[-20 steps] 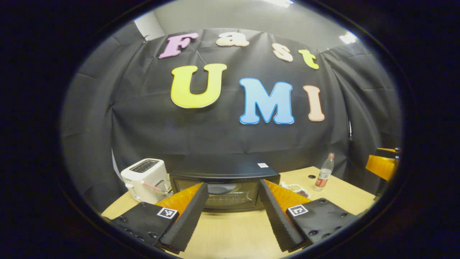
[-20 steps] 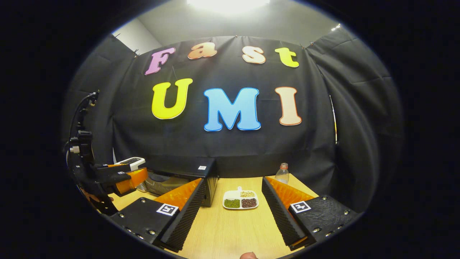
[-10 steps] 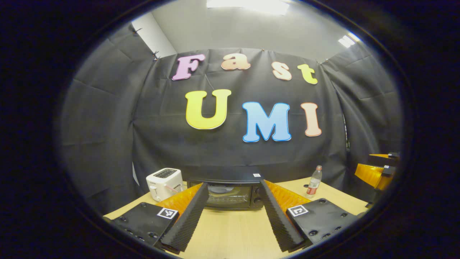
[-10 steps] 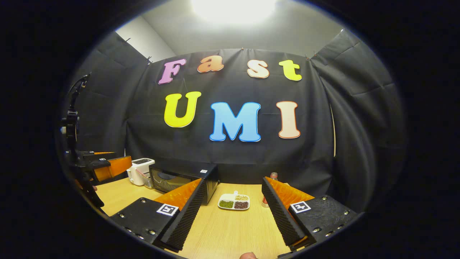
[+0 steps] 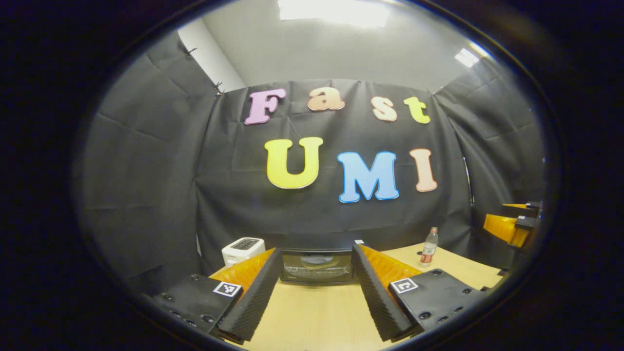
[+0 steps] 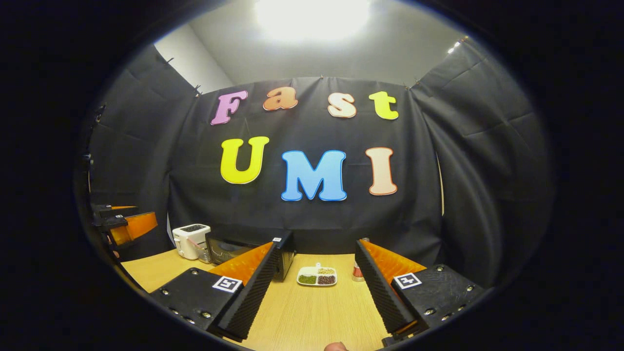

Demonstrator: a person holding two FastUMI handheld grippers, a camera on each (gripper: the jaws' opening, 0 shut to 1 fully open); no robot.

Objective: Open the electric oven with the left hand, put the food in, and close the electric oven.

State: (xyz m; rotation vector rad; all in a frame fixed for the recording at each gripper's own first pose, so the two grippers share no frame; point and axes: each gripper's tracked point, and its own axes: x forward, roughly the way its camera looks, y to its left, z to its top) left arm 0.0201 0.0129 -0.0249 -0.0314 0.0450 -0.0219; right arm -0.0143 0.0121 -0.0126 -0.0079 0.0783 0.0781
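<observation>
Both my cameras sit low and well back over the desk (image 5: 312, 312), facing the oven (image 5: 317, 265); they share it.

White toaster (image 5: 243, 249) and plastic bottle (image 5: 429, 247) on the wooden table (image 5: 312, 317), well apart.

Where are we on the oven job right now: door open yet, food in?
Nothing looks done. The black electric oven has its door shut, and the white divided plate of food sits on the wooden table beside it. The left hand-held gripper is open and empty, facing the oven from a distance; the right hand-held gripper is open, facing the plate. Opening, loading and closing remain.
</observation>
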